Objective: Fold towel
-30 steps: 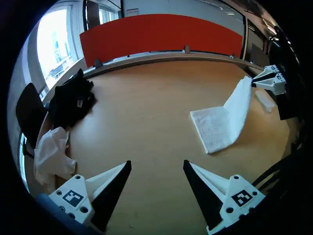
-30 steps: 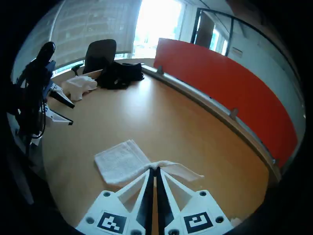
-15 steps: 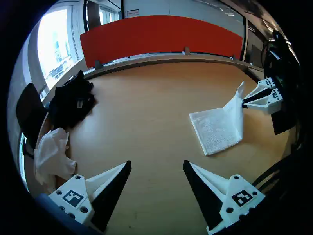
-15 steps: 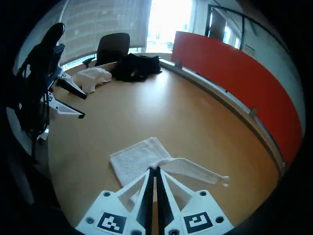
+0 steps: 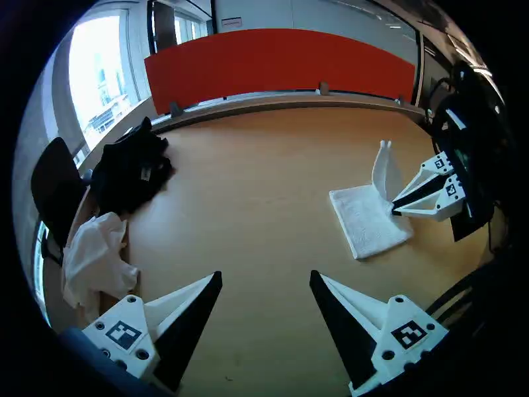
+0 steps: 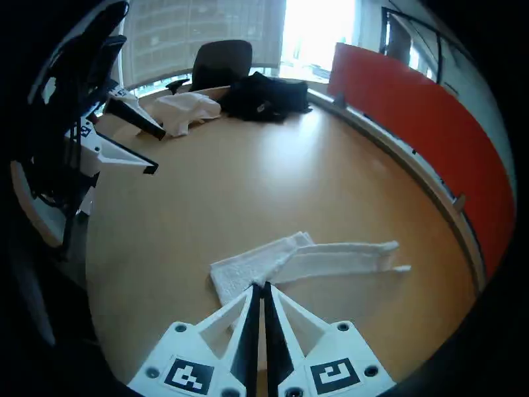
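A white towel (image 5: 365, 223) lies partly folded on the wooden table (image 5: 264, 178), at the right in the left gripper view. My right gripper (image 5: 395, 206) is shut on one edge of it, low over the folded part, and a loose flap (image 5: 385, 171) stands up behind the fingers. In the right gripper view the towel (image 6: 254, 266) sits just ahead of my right gripper (image 6: 262, 288), and the flap (image 6: 347, 258) trails off to the right. My left gripper (image 5: 264, 291) is open and holds nothing, well short of the towel. It also appears far left as the left gripper (image 6: 157, 152).
A black bag (image 5: 132, 171) and a crumpled white cloth (image 5: 96, 259) lie at the table's left end by a dark chair (image 5: 53, 192). A red partition (image 5: 284, 63) runs along the far edge. A person's dark sleeve (image 5: 466, 152) is behind the right gripper.
My right gripper has carried the towel's edge down and across over the folded part, so the raised flap is now lower and shorter. My left gripper has stayed open and nearly still.
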Motion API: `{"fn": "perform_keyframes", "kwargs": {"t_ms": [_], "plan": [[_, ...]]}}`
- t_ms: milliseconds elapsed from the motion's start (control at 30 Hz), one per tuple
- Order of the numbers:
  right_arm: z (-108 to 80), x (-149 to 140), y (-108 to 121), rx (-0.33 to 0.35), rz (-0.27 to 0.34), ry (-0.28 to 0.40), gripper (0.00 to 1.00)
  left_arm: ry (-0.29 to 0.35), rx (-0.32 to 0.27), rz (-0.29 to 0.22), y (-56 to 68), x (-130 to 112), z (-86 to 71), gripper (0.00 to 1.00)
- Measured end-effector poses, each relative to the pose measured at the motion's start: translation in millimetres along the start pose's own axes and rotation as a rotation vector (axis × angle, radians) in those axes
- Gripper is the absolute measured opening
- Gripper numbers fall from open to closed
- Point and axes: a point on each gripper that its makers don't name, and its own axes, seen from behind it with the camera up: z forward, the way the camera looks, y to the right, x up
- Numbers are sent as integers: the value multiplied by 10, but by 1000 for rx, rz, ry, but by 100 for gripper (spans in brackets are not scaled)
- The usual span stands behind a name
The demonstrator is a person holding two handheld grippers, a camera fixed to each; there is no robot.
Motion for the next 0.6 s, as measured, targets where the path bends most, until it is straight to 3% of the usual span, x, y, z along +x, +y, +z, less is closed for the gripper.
{"fn": "perform_keyframes", "kwargs": {"t_ms": [200,600], "plan": [[150,-105,-82,28,-4,-34,4,-5,14,-14,-72,-61,-30,99],[146,-139,-30,25,10,-38,8,-8,17,-13,-78,-78,-21,99]]}}
